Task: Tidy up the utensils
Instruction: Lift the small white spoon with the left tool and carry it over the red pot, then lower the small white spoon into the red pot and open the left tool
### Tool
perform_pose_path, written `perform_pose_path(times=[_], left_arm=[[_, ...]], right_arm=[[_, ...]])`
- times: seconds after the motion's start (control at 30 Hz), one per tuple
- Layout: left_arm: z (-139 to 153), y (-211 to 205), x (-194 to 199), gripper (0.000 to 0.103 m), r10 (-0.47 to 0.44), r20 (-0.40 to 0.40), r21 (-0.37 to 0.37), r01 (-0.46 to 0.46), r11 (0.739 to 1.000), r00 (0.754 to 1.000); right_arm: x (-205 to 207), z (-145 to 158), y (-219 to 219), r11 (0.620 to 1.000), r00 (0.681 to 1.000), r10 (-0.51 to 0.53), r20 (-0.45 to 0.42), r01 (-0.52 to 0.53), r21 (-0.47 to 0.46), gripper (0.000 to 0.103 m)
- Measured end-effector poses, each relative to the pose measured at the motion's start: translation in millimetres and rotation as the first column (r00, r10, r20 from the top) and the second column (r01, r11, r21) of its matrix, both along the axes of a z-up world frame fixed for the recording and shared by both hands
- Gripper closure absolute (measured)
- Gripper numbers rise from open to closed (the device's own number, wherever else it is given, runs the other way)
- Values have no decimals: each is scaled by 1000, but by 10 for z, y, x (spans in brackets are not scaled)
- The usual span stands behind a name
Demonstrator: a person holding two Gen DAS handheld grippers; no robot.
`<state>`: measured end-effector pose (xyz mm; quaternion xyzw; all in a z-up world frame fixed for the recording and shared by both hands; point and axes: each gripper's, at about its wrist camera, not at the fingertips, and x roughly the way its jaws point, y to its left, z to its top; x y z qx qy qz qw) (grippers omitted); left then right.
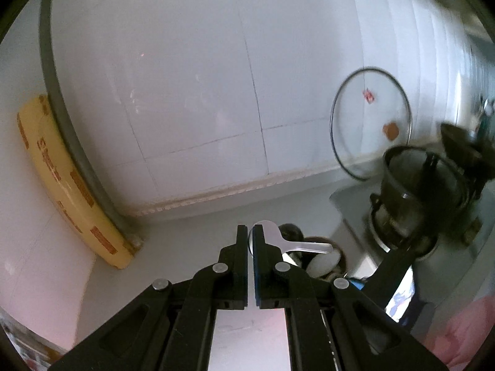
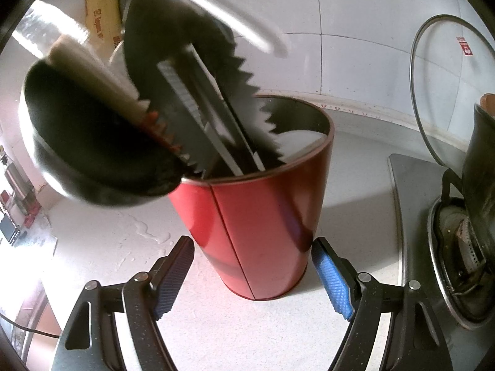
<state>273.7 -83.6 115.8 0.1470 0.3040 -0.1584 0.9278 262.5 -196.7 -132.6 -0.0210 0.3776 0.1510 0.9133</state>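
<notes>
The left claw (image 1: 250,232) is seen shut, jaws all but meeting. A white plastic spoon (image 1: 270,232) is pinched at its bowl end between the tips, and the handle sticks out level to the right. The spoon is held in the air over the bench (image 1: 185,232), just above the tops of utensils that show below and right of the claw.

The right claw (image 2: 252,247) is set wide around the lower part of a red holder (image 2: 263,216). Blue pads (image 2: 332,281) are seen on both sides, with the tips touching the holder's walls, so the holder is gripped. The holder stands upright on the white bench (image 2: 216,334).

A black ladle (image 2: 92,154), a black saw-toothed spatula (image 2: 185,40), a flat metal blade (image 2: 198,114) and a cream handle (image 2: 92,68) are stacked in the holder, leaning out to the left over its rim. A blurred white utensil (image 2: 235,21) is seen arcing across the top of the right view, above the holder. Whether it is the same spoon cannot be told.

A small water puddle (image 2: 145,228) is noted on the bench left of the holder. A glass lid (image 1: 371,123) is leaned upright against the tiled wall (image 1: 185,92). A dark pot (image 1: 423,185) sits on a stove burner (image 2: 464,262) at the right. A yellow box (image 1: 62,185) is propped in the left corner.
</notes>
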Motion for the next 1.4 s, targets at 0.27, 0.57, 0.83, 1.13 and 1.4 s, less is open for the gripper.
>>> perform_pose_path(times=[0.27,0.57,0.83,1.13,1.4], left_arm=[[-22,-315,37,100,-58,15,172,54,984,998],[-145,-504,145,98,-99,-30,234,103,967,995],[-239,-550,196,97,-123,-80,203,137,970,989],[-385,-576,281,96,-123,-144,143,143,979,982],[-376,-493,270,96,-115,-159,97,132,987,981]], right_arm=[[1,11,-16,1000,1000,0,0,0,7,22],[-26,14,-12,1000,1000,3,5,-3,14,22],[-28,13,-11,1000,1000,4,5,-4,15,22],[-32,11,-6,1000,1000,-1,5,1,14,22],[-20,6,-1,1000,1000,-3,5,3,14,22]])
